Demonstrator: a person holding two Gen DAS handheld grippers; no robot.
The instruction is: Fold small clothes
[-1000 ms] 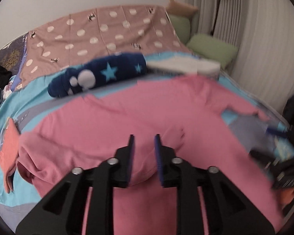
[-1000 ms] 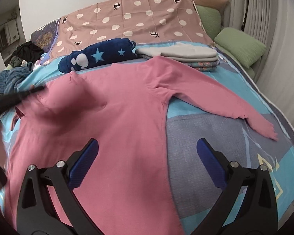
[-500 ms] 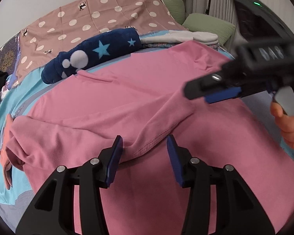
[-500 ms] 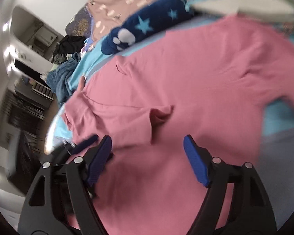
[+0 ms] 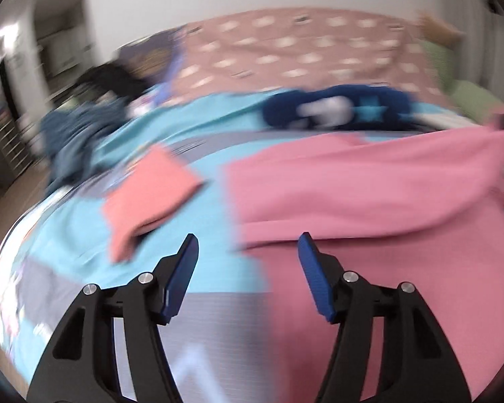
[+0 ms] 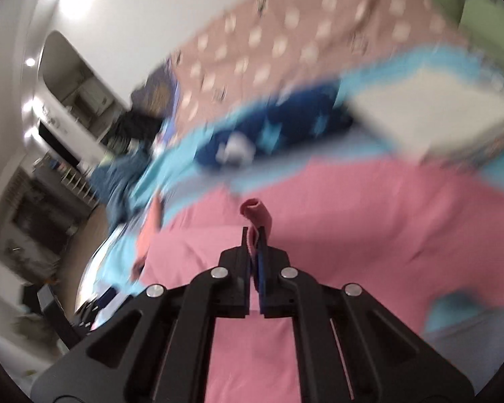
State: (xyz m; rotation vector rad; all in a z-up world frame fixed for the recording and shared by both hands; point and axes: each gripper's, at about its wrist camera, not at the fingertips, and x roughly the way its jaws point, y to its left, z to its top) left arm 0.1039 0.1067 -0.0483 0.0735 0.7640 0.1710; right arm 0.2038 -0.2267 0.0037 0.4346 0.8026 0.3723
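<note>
Over the bed [image 5: 84, 241], the right gripper [image 6: 254, 238] pinches the pink shirt [image 6: 352, 221]; the left gripper [image 5: 247, 252] gapes empty.

One pink long-sleeved top [image 5: 369, 194] is spread over the near right of the bed. One smaller salmon-pink garment [image 5: 148, 198] lies to its left. One navy star-patterned roll [image 5: 336, 109] sits beyond them, and one folded pale stack [image 6: 430, 114] lies to the right of the roll. One heap of dark blue clothes [image 5: 74, 141] lies at the far left, with one black heap [image 5: 114, 77] behind it. One brown polka-dot cover [image 5: 302, 43] spans the far end. Two green pillows show at far right, one [image 5: 480, 99] nearer than the other [image 5: 435, 55]. There are two grippers: the left gripper [image 5: 247, 252] and the right gripper [image 6: 254, 240].
</note>
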